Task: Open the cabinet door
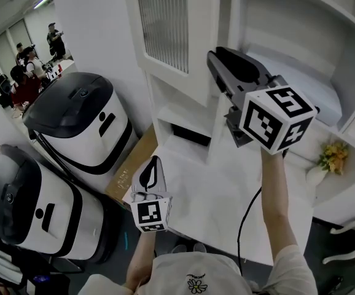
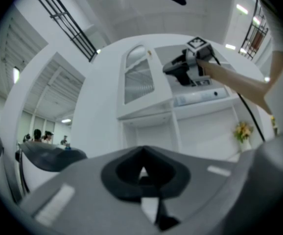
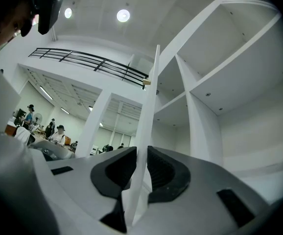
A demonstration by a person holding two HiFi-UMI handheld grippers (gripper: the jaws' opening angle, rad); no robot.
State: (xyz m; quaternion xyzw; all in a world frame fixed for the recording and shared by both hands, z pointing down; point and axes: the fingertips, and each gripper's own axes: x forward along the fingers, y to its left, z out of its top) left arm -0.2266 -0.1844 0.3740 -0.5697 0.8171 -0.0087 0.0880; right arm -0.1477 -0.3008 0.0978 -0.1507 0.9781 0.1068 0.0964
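Left gripper (image 2: pixel 141 173): jaws pressed together, empty, parked low. Above it, white cabinet door with ribbed glass pane (image 1: pixel 165 23), partly open; right gripper (image 3: pixel 140 173) pinches its free edge (thin purchase). Swing underway, probably; next: pull along hinge arc.

Left tool (image 2: pixel 142 173), jaws together, before white cabinet (image 2: pixel 205 126)

no word or number can be read. the larger white cube (image 1: pixel 277 118) and the smaller white cube (image 1: pixel 149 212) bear only black square marker patterns; the pale shirt's small print (image 1: pixel 196 282) is illegible.
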